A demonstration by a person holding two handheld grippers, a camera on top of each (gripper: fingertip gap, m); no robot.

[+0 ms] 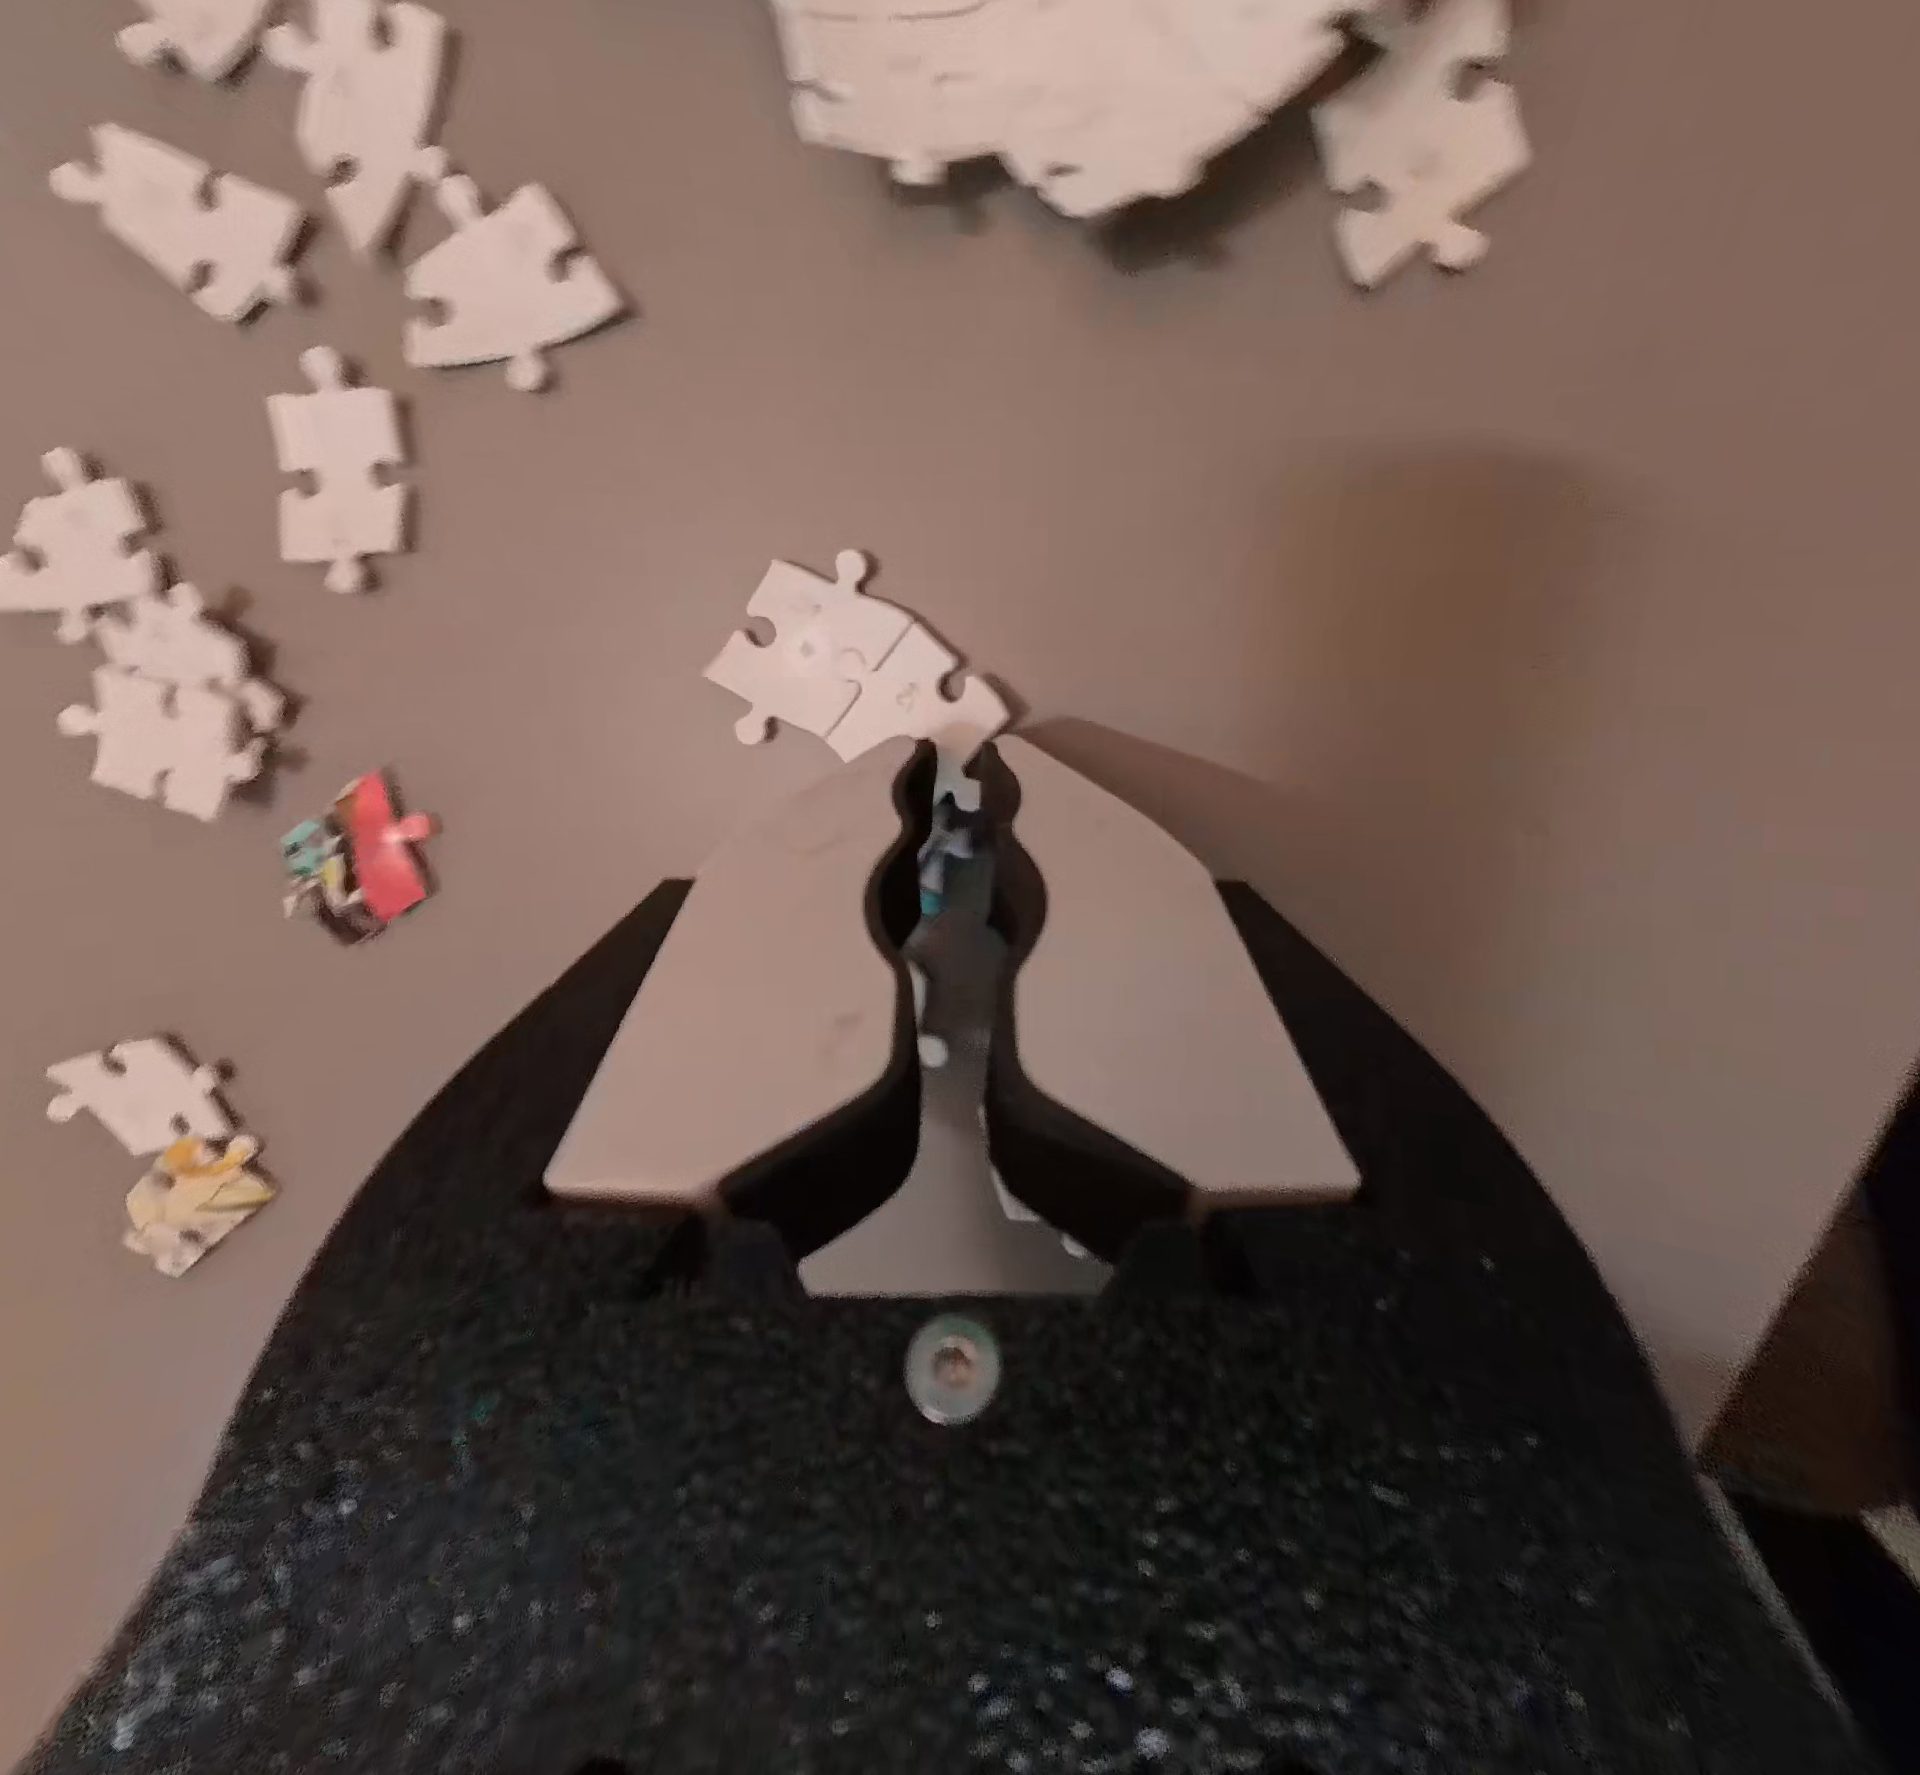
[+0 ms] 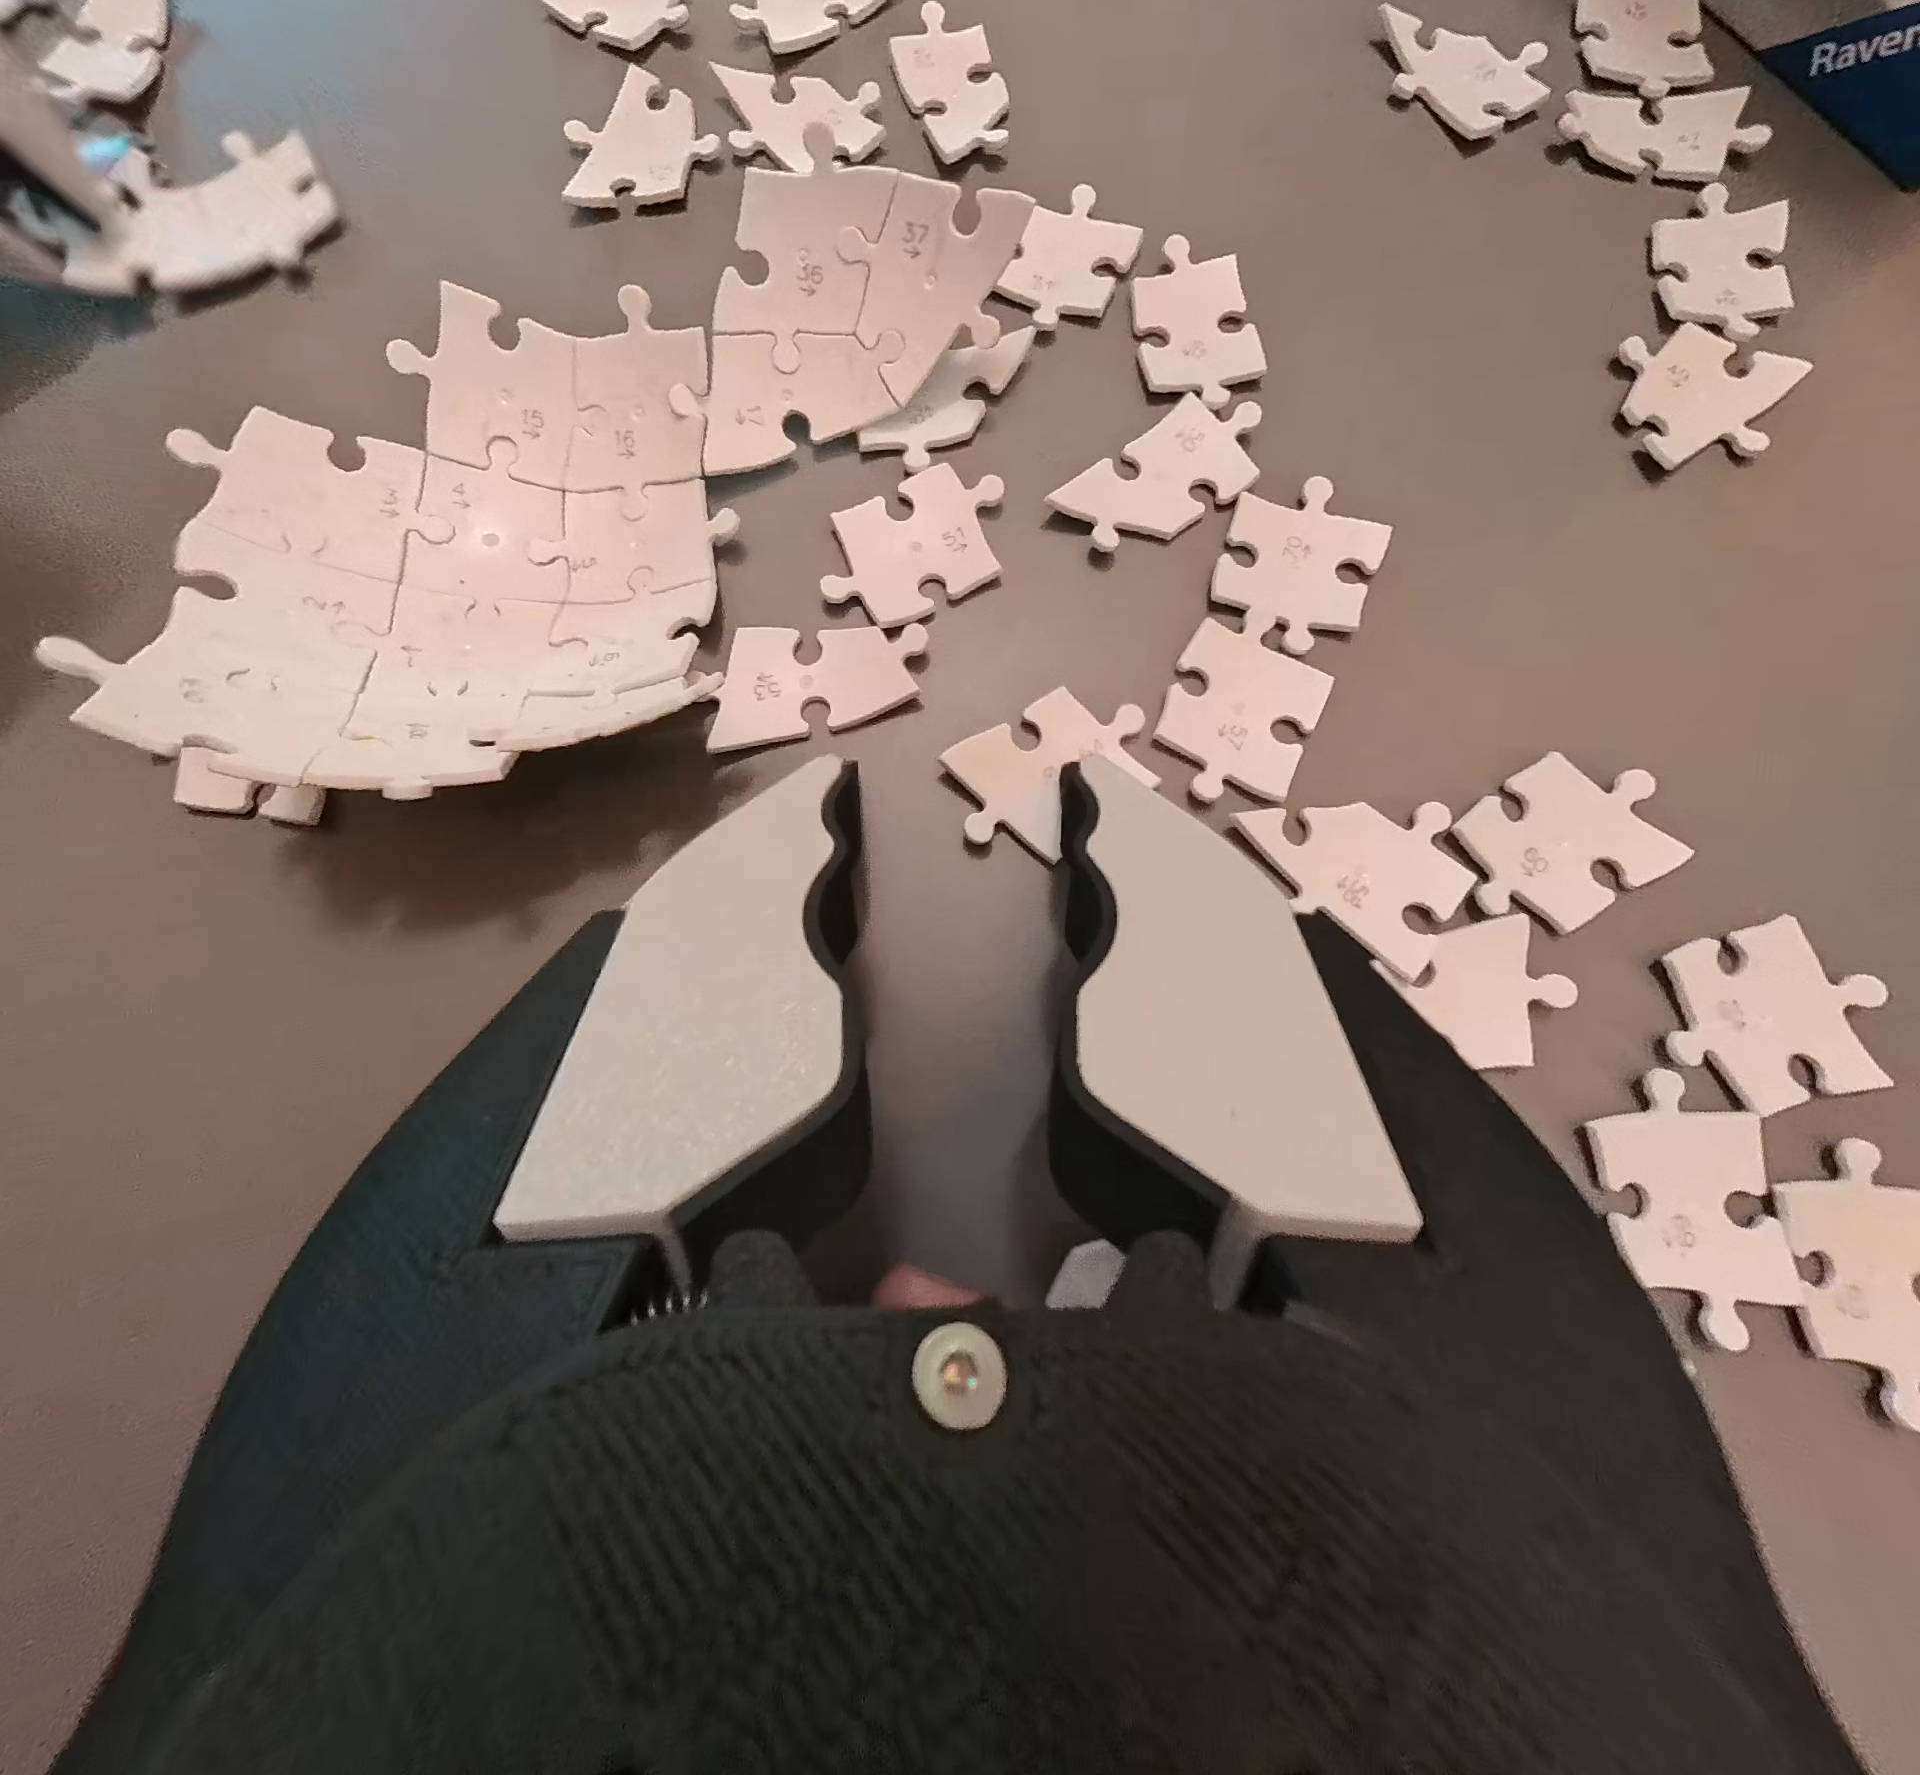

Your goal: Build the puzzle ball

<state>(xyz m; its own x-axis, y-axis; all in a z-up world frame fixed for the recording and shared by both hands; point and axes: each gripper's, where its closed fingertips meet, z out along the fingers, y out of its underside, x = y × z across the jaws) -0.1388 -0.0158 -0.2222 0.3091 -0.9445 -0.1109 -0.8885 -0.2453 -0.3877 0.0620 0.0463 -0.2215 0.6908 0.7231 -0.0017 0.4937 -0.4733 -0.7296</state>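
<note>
**Desk:** Start at your tongs. What are they doing?

**Caption:** Your left gripper point(image 1: 961, 754) points forward and down over the grey table point(image 1: 1143, 437), its two grey fingers point(image 1: 790, 977) pinched together on a joined pair of puzzle pieces point(image 1: 857, 660). The pair juts out past the tips, white numbered backs up, tilted off the table; a sliver of printed colour shows in the slot between the fingers. Your right gripper point(image 2: 961, 780) hangs over the table with its fingers point(image 2: 1226, 1008) spread apart and nothing between them. The right-hand tip overlaps a loose piece point(image 2: 1013, 769) lying flat; whether it touches cannot be told.

**Desk:** And the ball itself?

**Caption:** Only part-built. In your right wrist view a curved shell of joined pieces point(image 2: 416, 582) sits on the table ahead and to the left of the open tips, white inside facing up, edges curling like a shallow bowl. A smaller joined cluster point(image 2: 852, 302) locks onto its far right corner. In your left wrist view the same sort of shell point(image 1: 1060, 11) lies blurred at the far edge.

**Desk:** Any boxes, trays?

**Caption:** A blue box point(image 2: 1860, 63) sits at the far right corner of the right view; its contents are not visible. The remaining loose pieces point(image 2: 1288, 572) lie scattered on the table, mostly white side up. Two pieces left of your left gripper show colour: one red-and-teal point(image 1: 358, 858), one yellow point(image 1: 197, 1206).
</note>
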